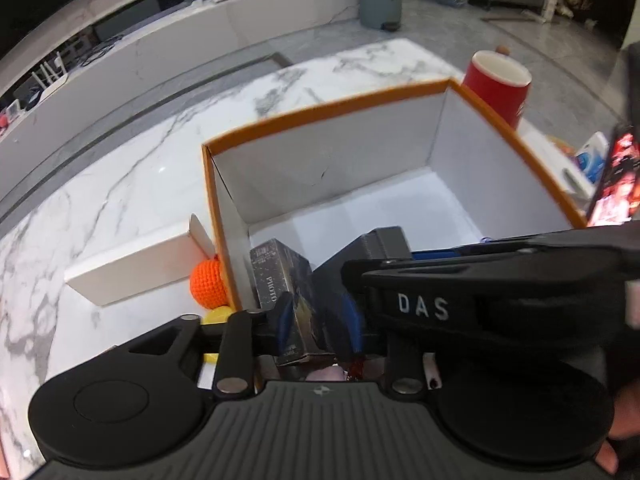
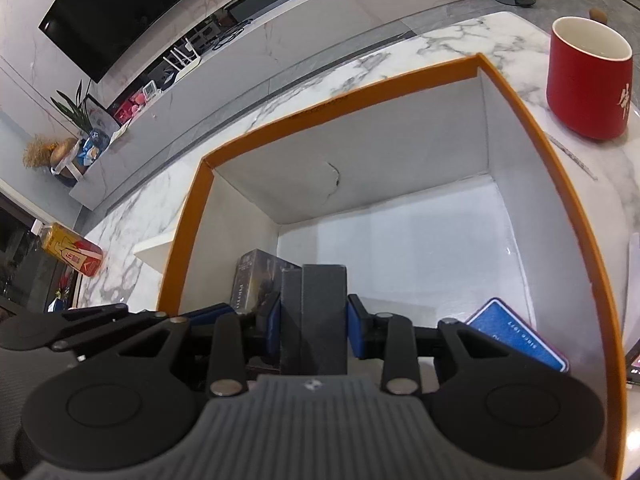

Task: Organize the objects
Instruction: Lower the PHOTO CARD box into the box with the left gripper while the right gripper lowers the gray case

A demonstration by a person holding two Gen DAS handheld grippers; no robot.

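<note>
An orange-rimmed white box [image 2: 516,120] stands open on the marble table. My right gripper [image 2: 314,320] reaches down into it, shut on a plain grey box [image 2: 316,312]; both blue pads [image 2: 354,328] press its sides. A dark printed box [image 1: 280,276] stands in the near left corner of the orange box. My left gripper [image 1: 320,312] straddles it. Its left pad [image 1: 285,320] lies along the box, while a small gap shows at the right pad. A blue card pack [image 2: 516,336] leans in the near right corner. The right gripper's body crosses the left wrist view, and the grey box [image 1: 384,240] shows there too.
A red mug [image 2: 588,84] stands right of the orange box. Against its left wall outside lie a flat white box [image 1: 136,264], an orange crocheted ball [image 1: 208,282] and a yellow object [image 1: 218,314]. A yellow-red carton [image 2: 72,248] lies at the table's far left. The far half of the orange box's floor is bare.
</note>
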